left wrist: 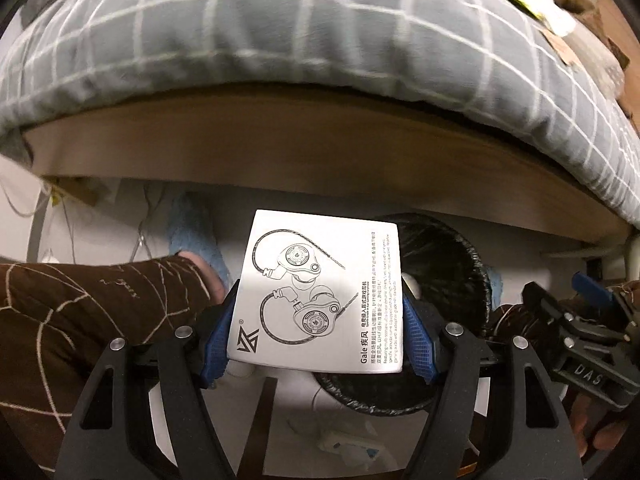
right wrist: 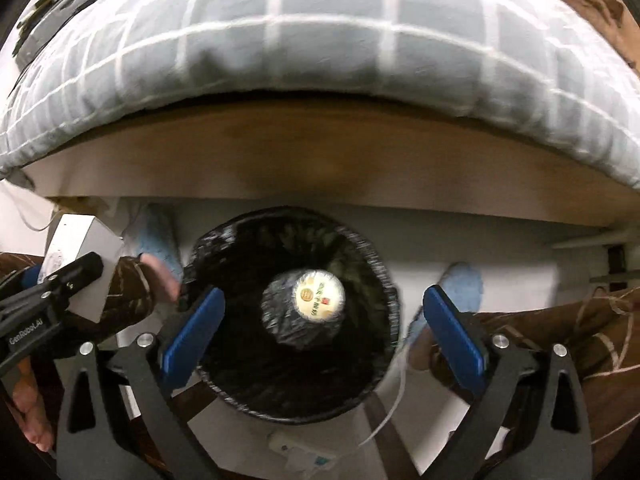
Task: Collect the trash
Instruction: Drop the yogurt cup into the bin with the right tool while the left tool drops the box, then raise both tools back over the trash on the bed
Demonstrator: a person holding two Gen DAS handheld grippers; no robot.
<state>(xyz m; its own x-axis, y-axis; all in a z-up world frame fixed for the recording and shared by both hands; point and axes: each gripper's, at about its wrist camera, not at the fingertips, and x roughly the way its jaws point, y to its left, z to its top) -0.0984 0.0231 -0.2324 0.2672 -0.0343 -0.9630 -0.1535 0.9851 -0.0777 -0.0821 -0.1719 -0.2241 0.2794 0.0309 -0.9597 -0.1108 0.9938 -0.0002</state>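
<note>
My left gripper [left wrist: 318, 336] is shut on a white earphone box [left wrist: 320, 292] printed with line drawings, held just left of a round bin with a black liner [left wrist: 448, 268]. In the right wrist view the same box [right wrist: 80, 256] shows at the left, in the left gripper [right wrist: 60, 280]. My right gripper [right wrist: 320, 332] is open and empty, directly above the bin [right wrist: 288, 312]. A white cup with a printed lid [right wrist: 319, 295] lies inside the bin. The right gripper also shows at the right of the left wrist view [left wrist: 576, 312].
A bed with a grey checked duvet [left wrist: 300, 40] and wooden frame [left wrist: 280, 148] overhangs the floor behind the bin. Blue slippers [right wrist: 460, 284], cables [right wrist: 396, 392] and a white power strip [right wrist: 300, 452] lie on the floor. My brown-sleeved arms [left wrist: 80, 312] flank the grippers.
</note>
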